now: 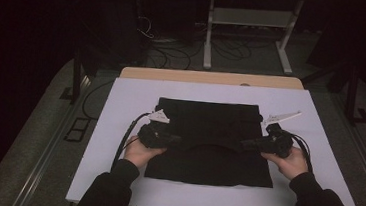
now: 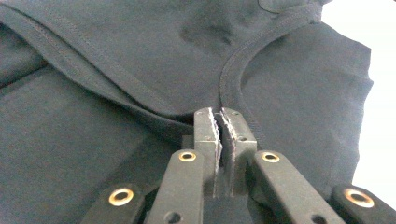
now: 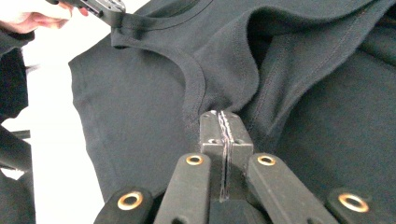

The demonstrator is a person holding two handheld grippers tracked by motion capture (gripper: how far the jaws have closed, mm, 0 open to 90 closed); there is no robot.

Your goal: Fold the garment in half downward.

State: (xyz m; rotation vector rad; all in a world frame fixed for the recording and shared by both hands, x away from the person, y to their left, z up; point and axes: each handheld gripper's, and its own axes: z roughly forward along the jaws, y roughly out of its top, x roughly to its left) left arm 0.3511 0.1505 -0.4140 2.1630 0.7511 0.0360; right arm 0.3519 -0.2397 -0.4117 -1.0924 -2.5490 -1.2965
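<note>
Counter (image 1: 121, 97), white-topped, carries one black shirt (image 1: 209, 120) laid flat near its middle, with margin on all sides. Shirt is part-folded: a ribbed collar band (image 2: 231, 77) curves across the upper layer, and a stitched hem (image 2: 70, 60) crosses the fabric beneath it.

Left tongs (image 1: 174, 139) enter from the shirt's left edge; right tongs (image 1: 245, 143) enter from its right edge. Both sit at about the same height on the garment.

Left tongs (image 2: 220, 122): closed on the shirt, with a thin fold pinched at the collar seam. Right tongs (image 3: 222, 122): closed on the shirt at the far end of the same collar band. In the right gripper view the left tongs (image 3: 116, 11) show farther off, clamped on the band.

Risks, as judged:
- Each grip is narrow and sits near the pad tips; uneven pull between the hands could strip the fabric out of one pair.
- Pulling outward on the band alone may stretch the ribbing or drag the lower layer askew, spoiling the fold.
- Lifting one side ahead of the other would twist the shirt.
</note>
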